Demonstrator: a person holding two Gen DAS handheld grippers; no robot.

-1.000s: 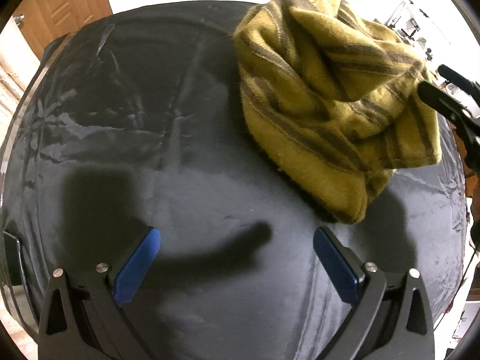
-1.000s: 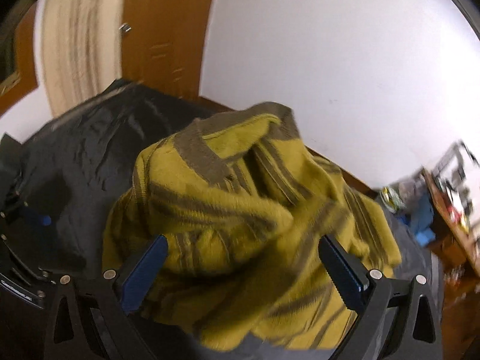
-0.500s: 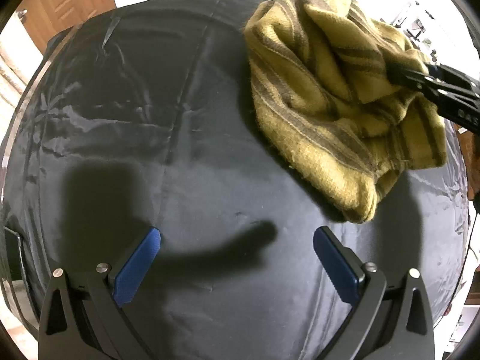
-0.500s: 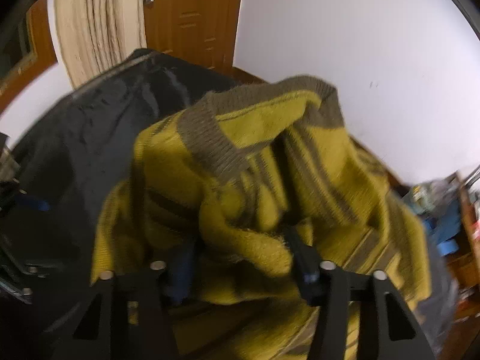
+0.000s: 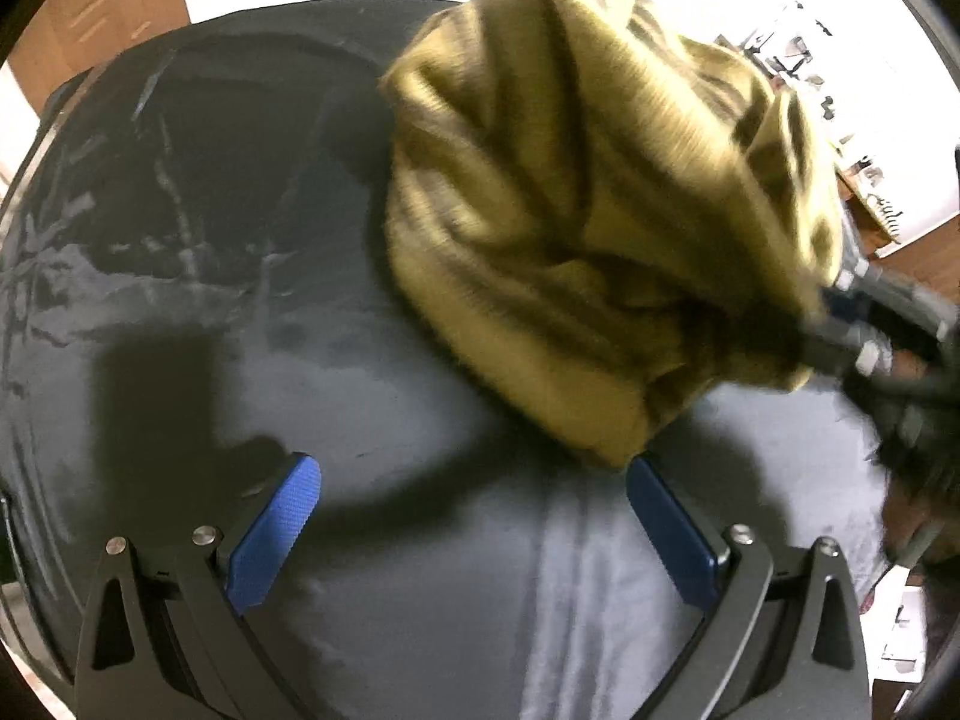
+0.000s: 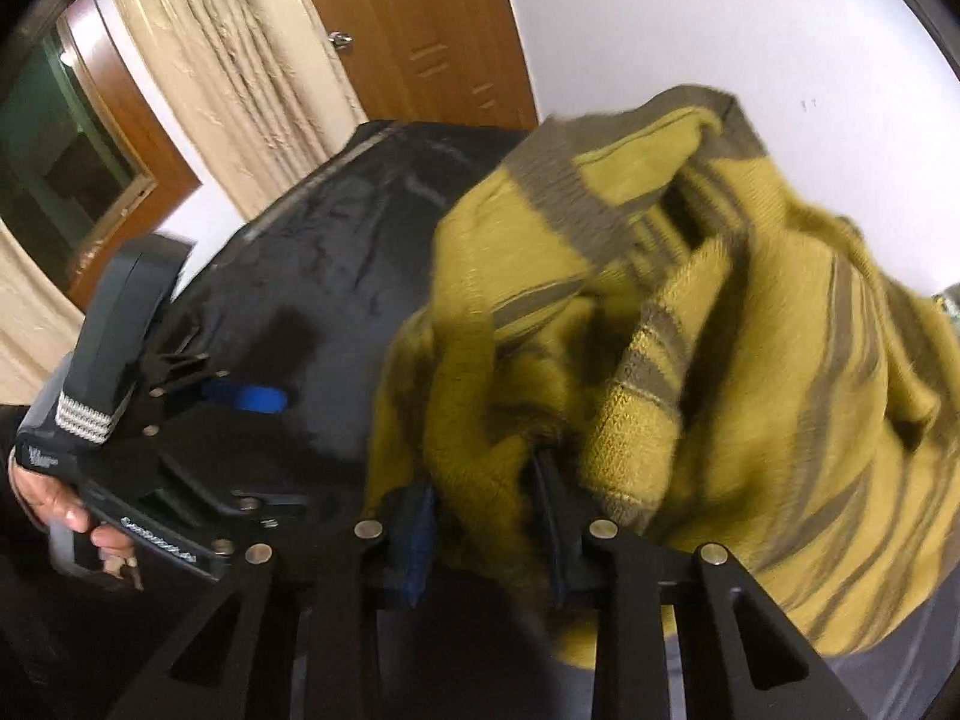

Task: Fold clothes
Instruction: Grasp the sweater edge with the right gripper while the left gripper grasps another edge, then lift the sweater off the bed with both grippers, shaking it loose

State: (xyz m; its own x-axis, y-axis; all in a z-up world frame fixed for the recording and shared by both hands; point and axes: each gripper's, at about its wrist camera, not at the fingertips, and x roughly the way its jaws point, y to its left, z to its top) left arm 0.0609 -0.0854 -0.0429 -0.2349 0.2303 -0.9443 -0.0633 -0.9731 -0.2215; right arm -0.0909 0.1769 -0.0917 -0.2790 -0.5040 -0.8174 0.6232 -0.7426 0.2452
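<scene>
While the right gripper (image 6: 486,516) is clamped on a bunched fold of the yellow striped sweater (image 5: 600,210), heaped toward the far right of the dark-covered surface (image 5: 240,300), the left gripper (image 5: 474,516) hangs wide open and empty, just short of its near hem.

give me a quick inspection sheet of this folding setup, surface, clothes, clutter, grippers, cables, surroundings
surface: dark wrinkled sheet covering the work area, shadows across it
job's things: one yellow striped sweater, bunched in a heap, blurred, partly lifted at its right side
clutter: nothing seen on the sheet
grippers: left gripper open, empty, above bare sheet near the sweater's lower edge; right gripper closed on a fold of the sweater
cables: nothing seen
surroundings: wooden door, beige curtain, white wall, crowded shelves at far right, too blurred to identify
</scene>
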